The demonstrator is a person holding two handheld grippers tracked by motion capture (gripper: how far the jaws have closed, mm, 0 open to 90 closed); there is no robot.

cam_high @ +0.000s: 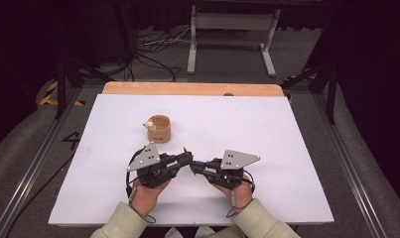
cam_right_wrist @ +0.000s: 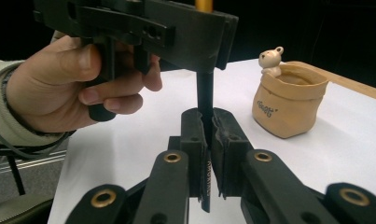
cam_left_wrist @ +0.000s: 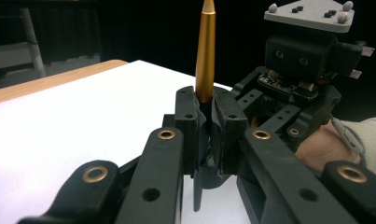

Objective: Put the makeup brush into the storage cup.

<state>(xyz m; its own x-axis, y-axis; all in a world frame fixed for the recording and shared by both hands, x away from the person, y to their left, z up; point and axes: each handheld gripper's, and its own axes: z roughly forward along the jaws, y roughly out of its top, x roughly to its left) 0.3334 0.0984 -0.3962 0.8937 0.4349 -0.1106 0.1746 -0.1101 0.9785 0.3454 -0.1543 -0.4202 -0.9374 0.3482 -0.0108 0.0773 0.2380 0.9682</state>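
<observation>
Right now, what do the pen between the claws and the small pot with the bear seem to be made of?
The pen: its upper barrel looks like metal with a satin gold finish, judging by the smooth, even sheen; its lower part is matt black, perhaps plastic. The pot: probably glazed ceramic shaped like a folded tan sack, since its surface shines softly and keeps stiff wrinkles. The bear on its rim looks cream-glazed.

It looked like a lab: a white table (cam_high: 267, 129) stood inside black metal framing (cam_high: 63, 84), cables (cam_high: 153, 54) trailed over grey carpet (cam_high: 29, 134), hazard tape (cam_high: 51, 96) marked the floor, dark curtains behind.
</observation>
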